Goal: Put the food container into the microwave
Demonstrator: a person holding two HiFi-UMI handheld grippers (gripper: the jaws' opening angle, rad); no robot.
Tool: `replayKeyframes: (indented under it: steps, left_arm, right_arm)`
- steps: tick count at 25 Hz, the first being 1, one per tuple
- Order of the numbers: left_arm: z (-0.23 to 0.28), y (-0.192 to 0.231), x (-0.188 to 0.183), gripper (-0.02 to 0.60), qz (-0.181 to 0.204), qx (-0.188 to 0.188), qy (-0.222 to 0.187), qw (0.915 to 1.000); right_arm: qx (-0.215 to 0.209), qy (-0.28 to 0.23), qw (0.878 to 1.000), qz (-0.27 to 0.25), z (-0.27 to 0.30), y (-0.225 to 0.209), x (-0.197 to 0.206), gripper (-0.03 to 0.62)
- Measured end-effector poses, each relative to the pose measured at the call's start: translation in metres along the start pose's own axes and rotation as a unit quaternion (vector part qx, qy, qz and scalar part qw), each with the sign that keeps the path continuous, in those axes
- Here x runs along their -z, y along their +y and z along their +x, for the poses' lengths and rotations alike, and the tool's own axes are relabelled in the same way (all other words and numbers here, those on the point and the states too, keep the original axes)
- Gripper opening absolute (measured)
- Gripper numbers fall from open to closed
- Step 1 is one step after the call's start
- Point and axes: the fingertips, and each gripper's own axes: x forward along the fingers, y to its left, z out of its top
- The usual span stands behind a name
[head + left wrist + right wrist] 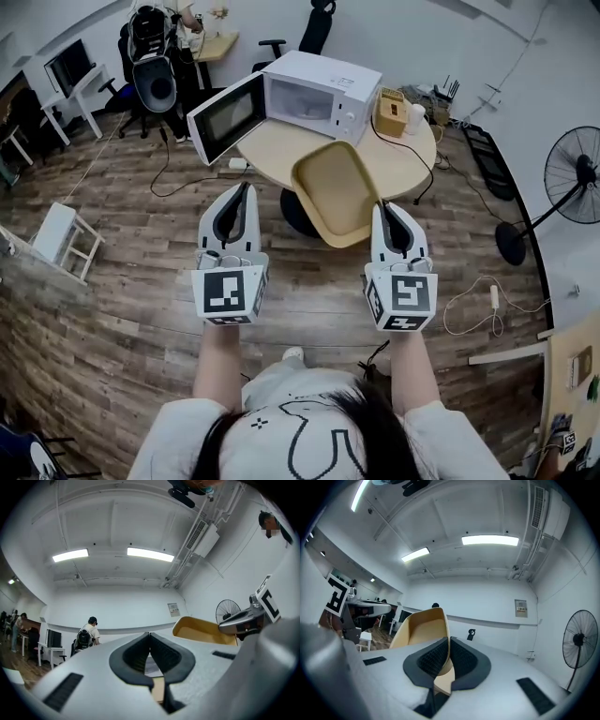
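Right gripper (pixel 448 642) is clamped on the rim of the yellow food container (pixel 336 192), holding it tilted at centre frame, just in front of the round table (pixel 272 145). Left gripper (pixel 150 638) has its jaws pressed together on nothing, lower left of the container. Microwave (pixel 314 94) sits upper centre, its door (pixel 225 117) swung wide open.

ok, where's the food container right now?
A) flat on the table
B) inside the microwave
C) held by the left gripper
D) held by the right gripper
D: the right gripper is shut on the rim of the food container, in the air short of the microwave.
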Motion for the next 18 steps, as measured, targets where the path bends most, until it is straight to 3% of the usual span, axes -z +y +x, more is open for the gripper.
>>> replayKeyframes:
  steps: [6,18]
  left_arm:
    - [0.054,0.03,0.016,0.009,-0.001,0.008,-0.003,1.0]
    - [0.108,0.056,0.054,0.009,-0.01,0.001,0.01,0.9999]
  right_arm:
    - [0.002,0.011,1.0,0.001,0.067,-0.005,0.011,0.037]
    - [-0.015,0.023,1.0,0.01,0.138,-0.011,0.038,0.037]
